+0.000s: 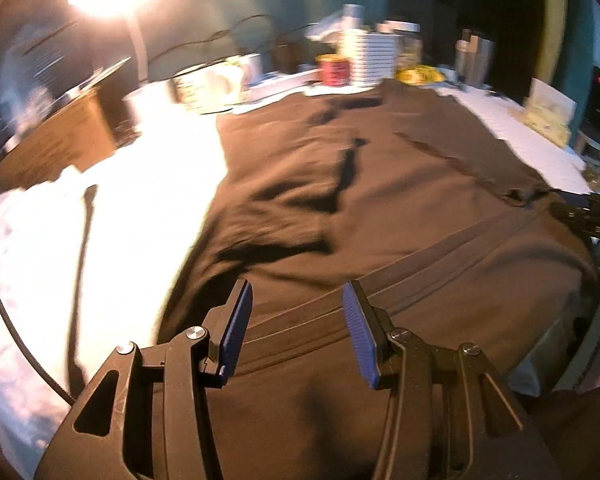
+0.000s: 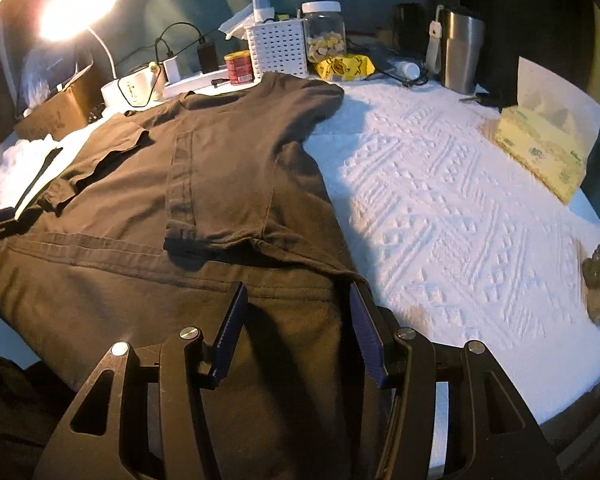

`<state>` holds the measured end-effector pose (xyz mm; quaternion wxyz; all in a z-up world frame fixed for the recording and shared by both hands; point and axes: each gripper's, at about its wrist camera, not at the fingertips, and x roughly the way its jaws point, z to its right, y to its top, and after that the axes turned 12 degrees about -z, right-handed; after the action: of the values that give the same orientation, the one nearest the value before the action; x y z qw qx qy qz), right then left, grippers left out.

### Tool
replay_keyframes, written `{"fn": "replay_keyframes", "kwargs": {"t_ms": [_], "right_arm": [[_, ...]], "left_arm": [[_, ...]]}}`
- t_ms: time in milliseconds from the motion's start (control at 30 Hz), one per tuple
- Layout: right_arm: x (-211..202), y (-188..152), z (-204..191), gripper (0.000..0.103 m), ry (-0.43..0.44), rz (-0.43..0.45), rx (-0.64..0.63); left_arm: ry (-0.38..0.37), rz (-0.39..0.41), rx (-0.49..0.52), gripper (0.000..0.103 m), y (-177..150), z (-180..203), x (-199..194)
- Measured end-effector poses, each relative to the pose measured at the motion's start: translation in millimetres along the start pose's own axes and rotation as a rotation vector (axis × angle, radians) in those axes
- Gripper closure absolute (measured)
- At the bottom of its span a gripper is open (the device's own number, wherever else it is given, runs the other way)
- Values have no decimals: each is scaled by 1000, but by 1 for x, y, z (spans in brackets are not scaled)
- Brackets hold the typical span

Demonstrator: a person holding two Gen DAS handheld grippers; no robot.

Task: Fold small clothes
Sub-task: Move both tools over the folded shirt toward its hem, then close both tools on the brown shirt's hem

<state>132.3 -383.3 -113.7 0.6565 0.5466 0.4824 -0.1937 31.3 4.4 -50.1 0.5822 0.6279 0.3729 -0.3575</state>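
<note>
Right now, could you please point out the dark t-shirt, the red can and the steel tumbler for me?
dark t-shirt (image 2: 228, 168): right wrist view, on the folded-over body panel.
red can (image 2: 239, 68): right wrist view, on its labelled side.
steel tumbler (image 2: 462, 50): right wrist view, on its metal wall.

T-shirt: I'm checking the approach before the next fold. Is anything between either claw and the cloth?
Nothing visible. The brown T-shirt lies directly under the open right claw and the open left claw.
</note>
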Motion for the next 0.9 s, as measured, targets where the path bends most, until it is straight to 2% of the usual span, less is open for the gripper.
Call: {"fn": "replay_keyframes", "kwargs": {"t_ms": [133,200,233,333,433,500,567,633,700,800,900], "right_arm": [[0,-2,-5,48,26,6,4],[0,-3,-11,58,19,6,-12],[1,-4,-13,69,22,-1,-13],[2,-5,-17,72,-2,9,-7],[2,-7,-19,81,-29,13,-4],[2,-8,-20,88,-32,13,-4],[1,-10,-22,90,-31,13,-11],[0,-12,-27,91,-22,11,-27],[-2,-13,-32,91,-28,14,-38],[-6,-14,-37,91,-29,22,-38],[-13,-16,-41,92,-27,35,-39]], "left_arm": [[62,-7,-78,56,-14,-36,-5],[83,-7,-112,56,-21,-51,-7],[90,-9,-127,56,-24,-57,-8],[112,-13,-152,56,-33,-70,-8],[139,-19,-171,56,-45,-80,-6],[183,-22,-169,56,-52,-83,-4],[218,-29,-165,56,-60,-85,-2],[207,-46,-177,56,-65,-91,1],[164,-68,-205,56,-72,-100,5],[106,-59,-239,56,-77,-106,5],[89,-47,-207,58,-77,-100,4]]}}
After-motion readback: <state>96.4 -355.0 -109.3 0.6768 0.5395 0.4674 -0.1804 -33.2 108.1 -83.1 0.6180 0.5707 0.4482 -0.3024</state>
